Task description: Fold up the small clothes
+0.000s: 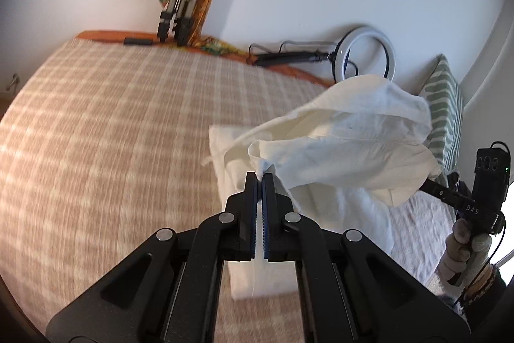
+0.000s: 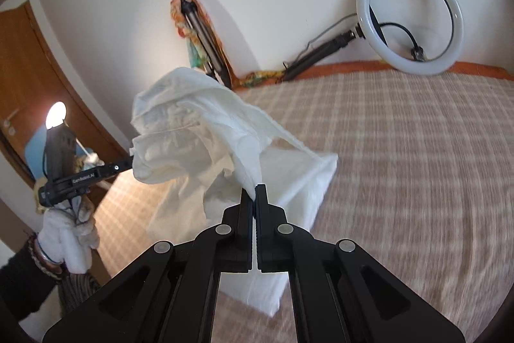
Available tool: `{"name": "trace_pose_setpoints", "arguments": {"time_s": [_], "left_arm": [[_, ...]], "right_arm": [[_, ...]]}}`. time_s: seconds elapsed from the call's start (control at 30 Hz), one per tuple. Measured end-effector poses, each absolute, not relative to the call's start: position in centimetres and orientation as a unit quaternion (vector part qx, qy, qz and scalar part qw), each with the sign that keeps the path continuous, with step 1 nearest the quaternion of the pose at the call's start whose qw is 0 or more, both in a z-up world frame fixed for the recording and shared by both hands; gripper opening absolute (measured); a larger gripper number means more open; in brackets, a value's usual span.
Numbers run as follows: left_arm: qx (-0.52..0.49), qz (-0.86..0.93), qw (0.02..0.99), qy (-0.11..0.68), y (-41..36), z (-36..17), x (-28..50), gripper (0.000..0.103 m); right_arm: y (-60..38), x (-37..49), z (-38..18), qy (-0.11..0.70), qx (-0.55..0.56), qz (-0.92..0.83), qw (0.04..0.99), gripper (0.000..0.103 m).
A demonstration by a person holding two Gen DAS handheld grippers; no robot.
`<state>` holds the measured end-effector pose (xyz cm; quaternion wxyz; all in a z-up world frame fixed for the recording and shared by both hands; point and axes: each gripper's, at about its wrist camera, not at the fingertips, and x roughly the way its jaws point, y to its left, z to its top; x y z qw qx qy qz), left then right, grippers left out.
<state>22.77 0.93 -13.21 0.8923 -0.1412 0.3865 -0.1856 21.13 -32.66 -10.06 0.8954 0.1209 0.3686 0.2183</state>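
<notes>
Above the checked bedspread (image 1: 112, 124), left gripper (image 1: 260, 179) and right gripper (image 2: 253, 192) are each clamping an edge of the white garment (image 1: 337, 143); they are holding it aloft, apparently spreading it for folding; pale folded cloth (image 2: 308, 179) lying beneath.

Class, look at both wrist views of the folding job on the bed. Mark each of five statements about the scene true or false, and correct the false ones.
1. Both grippers are shut on the white garment. True: the left gripper and the right gripper each pinch its fabric.
2. The garment lies flat on the checked bedspread. False: part of it is lifted between the grippers.
3. A ring light leans against the wall. True.
4. The ring light is switched on and blue. False: its ring looks plain white.
5. A striped pillow shows in the left wrist view. True.
</notes>
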Motion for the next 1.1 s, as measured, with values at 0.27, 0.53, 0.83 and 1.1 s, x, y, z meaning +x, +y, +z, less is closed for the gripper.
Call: {"name": "trace_pose_setpoints", "arguments": {"time_s": [0.27,0.53,0.83,1.1], "left_arm": [[-0.108,-0.189,0.884,0.414,1.1,-16.8,18.4,0.0],[-0.147,-0.187,0.884,0.401,4.8,-15.9,15.0,0.005],[-0.322,-0.188,0.82,0.433,7.3,-17.6,20.2,0.047],[-0.327,-0.21,0.797,0.463,4.8,-19.4,22.4,0.0]], "right_arm": [[-33.7,18.1,-12.6,0.39,0.044,0.186,0.901,0.001],[-38.1,14.7,-12.6,0.403,0.085,0.175,0.894,0.004],[-41.4,18.0,-16.0,0.424,0.275,0.179,0.844,0.047],[-39.1,21.6,-19.1,0.448,0.335,0.223,0.798,0.003]]}}
